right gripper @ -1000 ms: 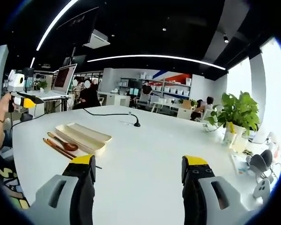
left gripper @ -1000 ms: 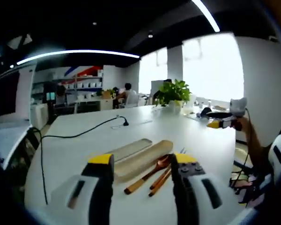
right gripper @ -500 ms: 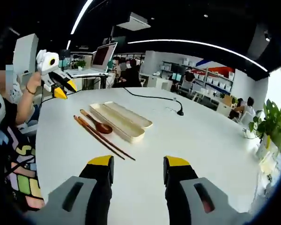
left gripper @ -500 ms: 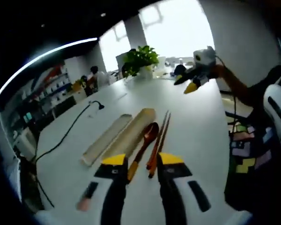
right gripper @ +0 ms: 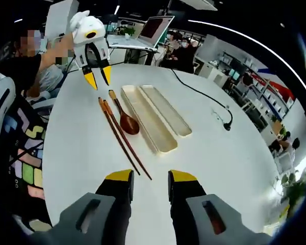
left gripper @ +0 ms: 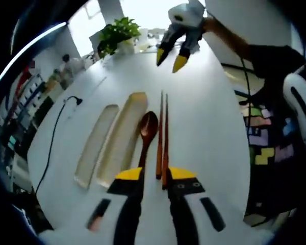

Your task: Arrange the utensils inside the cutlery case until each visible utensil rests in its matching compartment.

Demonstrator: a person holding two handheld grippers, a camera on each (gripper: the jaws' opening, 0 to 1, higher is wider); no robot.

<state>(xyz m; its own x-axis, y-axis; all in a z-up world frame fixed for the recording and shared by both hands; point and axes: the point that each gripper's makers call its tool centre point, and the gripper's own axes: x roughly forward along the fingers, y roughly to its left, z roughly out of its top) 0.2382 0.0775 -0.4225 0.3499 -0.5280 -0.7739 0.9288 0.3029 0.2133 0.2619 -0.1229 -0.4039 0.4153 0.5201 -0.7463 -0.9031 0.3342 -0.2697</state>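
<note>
Change: both my jaw pairs have narrowed since a second ago, and both views now look down on the utensils.
Left hand-held gripper (left gripper: 155,175): jaws slightly parted, holding nothing, just short of the chopsticks (left gripper: 162,138) ends.
Right hand-held gripper (right gripper: 149,177): jaws slightly parted, empty, near the chopsticks' far tips.
Spoon (left gripper: 146,132): on the white worktop (left gripper: 209,117), between chopsticks and cutlery case (left gripper: 121,139).
Lid (left gripper: 94,147): beside the case.
Progress: nothing is in the case yet; spoon and chopsticks are left.
</note>
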